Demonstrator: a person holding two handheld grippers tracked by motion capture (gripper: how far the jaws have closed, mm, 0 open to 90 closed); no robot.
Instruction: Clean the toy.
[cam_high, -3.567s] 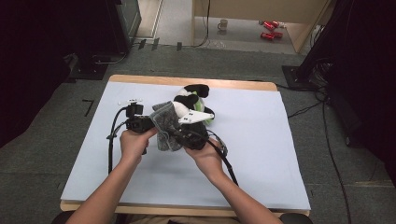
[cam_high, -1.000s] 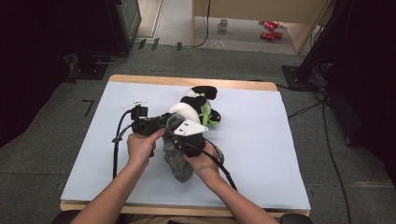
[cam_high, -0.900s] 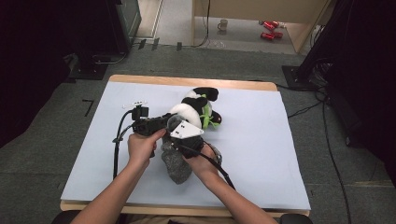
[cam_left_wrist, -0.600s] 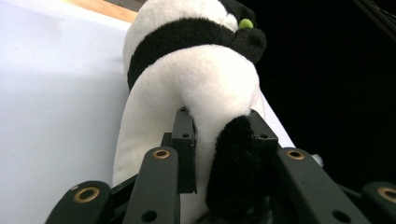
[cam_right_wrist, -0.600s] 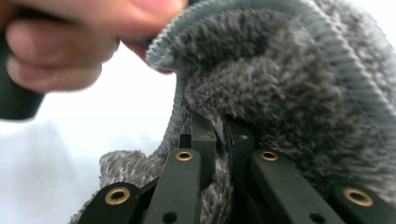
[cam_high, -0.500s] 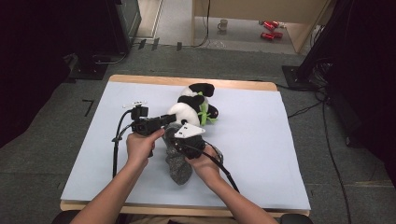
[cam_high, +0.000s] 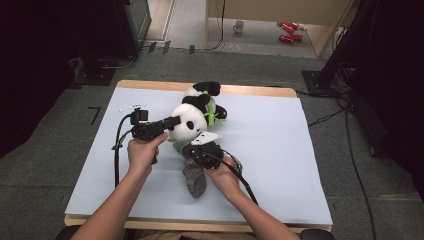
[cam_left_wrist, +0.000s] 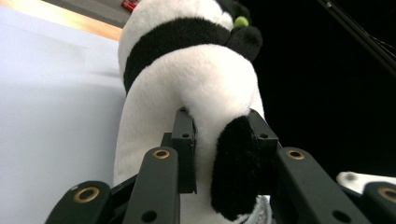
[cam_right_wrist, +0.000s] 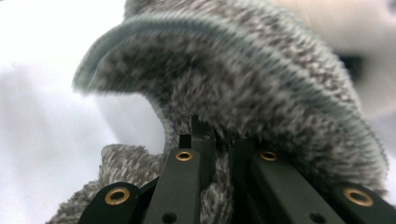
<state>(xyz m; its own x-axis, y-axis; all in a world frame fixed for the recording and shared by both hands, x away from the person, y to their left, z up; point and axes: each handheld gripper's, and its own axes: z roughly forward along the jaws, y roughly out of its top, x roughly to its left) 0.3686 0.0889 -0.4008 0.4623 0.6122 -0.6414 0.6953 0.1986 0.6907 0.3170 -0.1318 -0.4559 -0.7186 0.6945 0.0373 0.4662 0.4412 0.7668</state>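
Note:
A black and white plush panda (cam_high: 192, 117) with green trim lies on the pale blue mat (cam_high: 280, 150). My left gripper (cam_high: 172, 121) is shut on the panda (cam_left_wrist: 187, 93); its pads squeeze the white body and a black limb (cam_left_wrist: 236, 163). A grey knitted sock (cam_high: 195, 177) trails from the panda's lower end toward the table's front. My right gripper (cam_high: 192, 150) is shut on the sock's ribbed cuff (cam_right_wrist: 261, 98), with the fabric bunched between its narrow jaws.
The mat covers a wooden table (cam_high: 165, 86). Black cables (cam_high: 117, 150) run from both grippers toward the front edge. Beyond the table, on the floor, are a mug (cam_high: 240, 25) and red cans (cam_high: 287, 31). Dark equipment stands on both sides.
My right gripper has pulled the sock down toward the front of the table, and the sock now lies stretched out below the panda. The left gripper has kept its grip and place.

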